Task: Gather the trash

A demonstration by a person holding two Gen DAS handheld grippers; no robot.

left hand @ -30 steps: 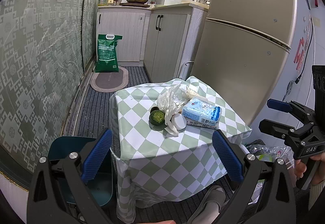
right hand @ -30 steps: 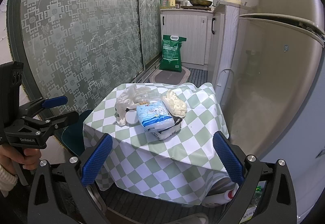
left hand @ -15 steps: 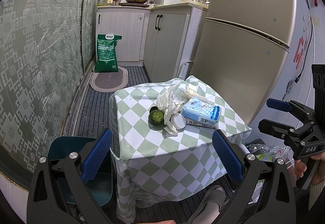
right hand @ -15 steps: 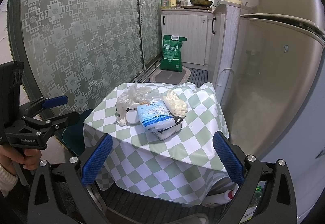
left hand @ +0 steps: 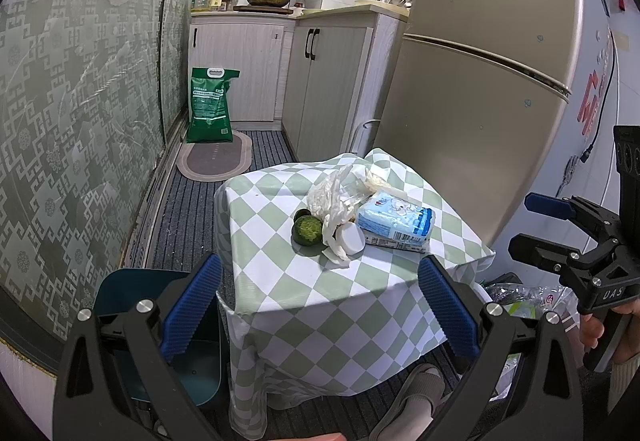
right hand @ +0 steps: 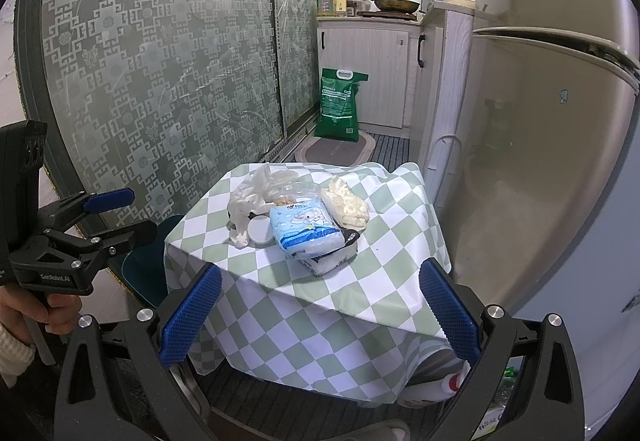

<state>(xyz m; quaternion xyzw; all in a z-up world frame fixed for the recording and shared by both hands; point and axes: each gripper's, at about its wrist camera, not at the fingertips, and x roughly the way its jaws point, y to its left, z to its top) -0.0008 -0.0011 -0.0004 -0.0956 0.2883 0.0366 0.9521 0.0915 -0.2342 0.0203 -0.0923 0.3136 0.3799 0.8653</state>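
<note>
A small table under a green-and-white checked cloth (left hand: 280,273) (right hand: 380,281) carries the trash: a crumpled clear plastic bag (left hand: 332,193) (right hand: 256,193), a blue tissue pack (left hand: 394,219) (right hand: 306,233), a white lid (left hand: 352,239) (right hand: 260,231), a green-filled dark cup (left hand: 307,231) and a pale crumpled wrapper (right hand: 346,201). My left gripper (left hand: 320,305) hangs open in front of the table, nothing between its blue pads. My right gripper (right hand: 318,311) is open too, short of the table's near corner. Each gripper shows in the other's view at the side.
A dark teal bin (left hand: 132,313) (right hand: 148,265) stands on the floor left of the table. The fridge (left hand: 480,81) is close on the right, a patterned glass door (left hand: 72,101) on the left. A green sack (left hand: 210,109) and cabinets lie beyond. Clear bagged litter (left hand: 520,297) sits by the fridge.
</note>
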